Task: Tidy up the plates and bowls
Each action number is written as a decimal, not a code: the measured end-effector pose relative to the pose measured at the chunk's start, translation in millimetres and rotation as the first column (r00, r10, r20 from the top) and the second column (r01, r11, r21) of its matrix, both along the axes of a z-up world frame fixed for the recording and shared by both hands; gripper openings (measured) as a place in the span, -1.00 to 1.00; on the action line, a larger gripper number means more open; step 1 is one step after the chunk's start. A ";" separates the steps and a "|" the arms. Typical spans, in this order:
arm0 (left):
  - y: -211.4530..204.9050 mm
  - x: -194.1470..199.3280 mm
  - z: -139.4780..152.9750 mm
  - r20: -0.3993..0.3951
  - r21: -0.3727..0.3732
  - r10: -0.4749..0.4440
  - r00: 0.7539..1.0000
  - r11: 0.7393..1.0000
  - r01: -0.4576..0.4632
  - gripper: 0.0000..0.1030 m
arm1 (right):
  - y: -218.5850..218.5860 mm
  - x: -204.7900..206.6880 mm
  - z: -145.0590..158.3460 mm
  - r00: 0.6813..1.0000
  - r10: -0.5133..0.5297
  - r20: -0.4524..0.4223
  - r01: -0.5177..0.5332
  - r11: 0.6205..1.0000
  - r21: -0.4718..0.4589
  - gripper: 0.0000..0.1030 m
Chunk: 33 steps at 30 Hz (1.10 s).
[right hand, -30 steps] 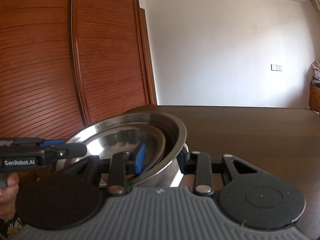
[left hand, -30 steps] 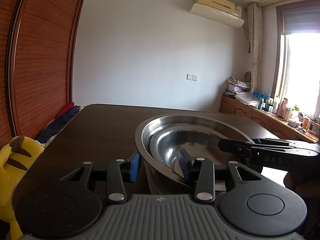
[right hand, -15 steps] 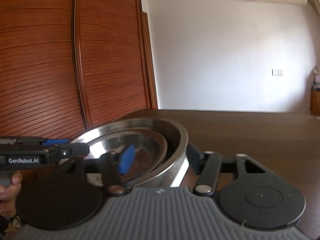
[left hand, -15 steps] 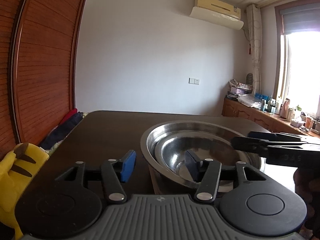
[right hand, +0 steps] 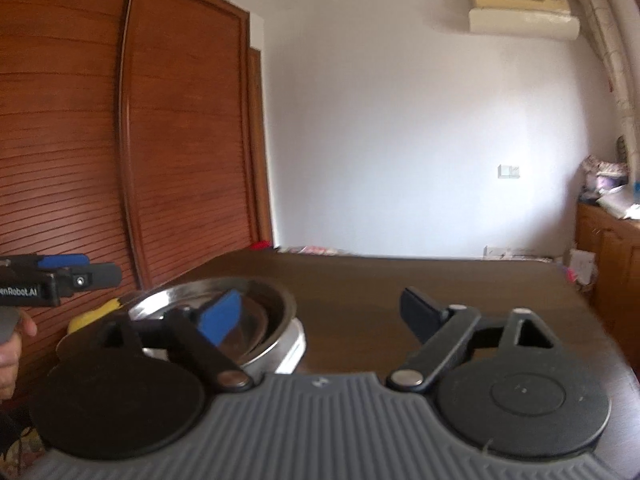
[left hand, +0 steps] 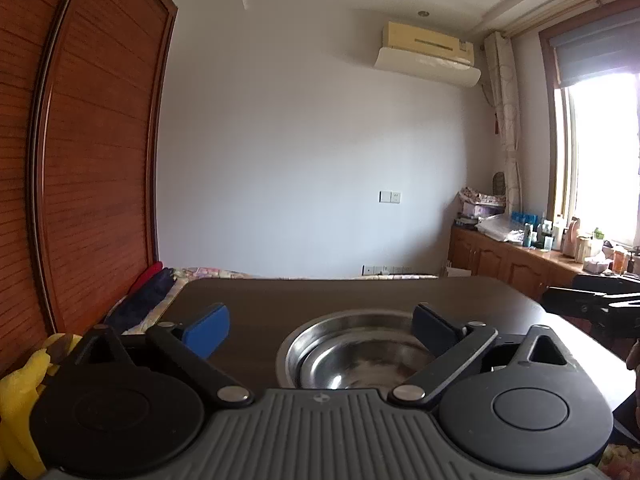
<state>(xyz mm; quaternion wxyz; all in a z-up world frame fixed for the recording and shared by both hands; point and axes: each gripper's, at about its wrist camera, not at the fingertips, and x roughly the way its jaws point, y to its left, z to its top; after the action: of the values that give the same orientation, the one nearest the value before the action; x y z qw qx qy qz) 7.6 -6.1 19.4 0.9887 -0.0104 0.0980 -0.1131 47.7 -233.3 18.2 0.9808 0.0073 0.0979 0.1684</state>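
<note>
Two nested steel bowls (left hand: 360,360) rest on the dark wooden table (left hand: 280,300). My left gripper (left hand: 318,330) hovers just above their near rim. Its jaws are opening wide; the blue pad is off to the left and the dark pad is over the bowl's inside, neither touching metal. In the right wrist view the same bowls (right hand: 272,312) sit low at the left. My right gripper (right hand: 320,312) is also opening, with its blue pad over the bowl and the dark pad out over the table (right hand: 360,280). Each gripper shows in the other's view: right gripper (left hand: 592,304), left gripper (right hand: 80,276).
A tall slatted wooden wardrobe (right hand: 120,160) stands along the left. A yellow plush toy (left hand: 16,400) sits by the table's near left corner, with folded clothes (left hand: 148,288) beyond it. A sideboard with bottles (left hand: 520,256) runs under the window. A person's hand (right hand: 8,348) shows at the left edge.
Both grippers had their jaws astride the big bowl's rim. Both have since spread wide, let go of the rim and risen, so the bowls sit lower in both views.
</note>
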 end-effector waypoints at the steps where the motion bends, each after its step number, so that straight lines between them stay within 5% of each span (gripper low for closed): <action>1: -2.4 -1.3 1.8 0.003 0.002 -0.001 1.000 1.000 0.001 1.00 | -2.7 -3.5 2.7 1.000 -0.011 0.010 0.011 1.000 0.001 0.84; 6: -18.4 -7.2 6.8 -0.005 0.039 0.017 1.000 0.999 -0.016 1.00 | -13.5 -13.8 15.8 0.998 -0.041 0.041 0.040 0.999 0.014 1.00; 20: -40.6 -24.4 10.6 0.004 0.081 0.092 0.996 0.992 -0.093 1.00 | -14.6 -30.2 28.0 0.989 -0.133 0.058 0.134 0.991 -0.023 1.00; 33: -43.3 -37.4 -5.9 -0.025 0.117 0.110 0.994 0.987 -0.107 1.00 | -12.9 -37.9 8.7 0.966 -0.257 0.013 0.257 0.966 -0.035 1.00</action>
<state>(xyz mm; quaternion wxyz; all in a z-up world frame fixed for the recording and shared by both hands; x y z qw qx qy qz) -29.9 -49.5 13.5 0.9907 0.0396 0.1191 -0.0532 9.9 -246.3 26.9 0.9947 0.0012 0.0950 0.0382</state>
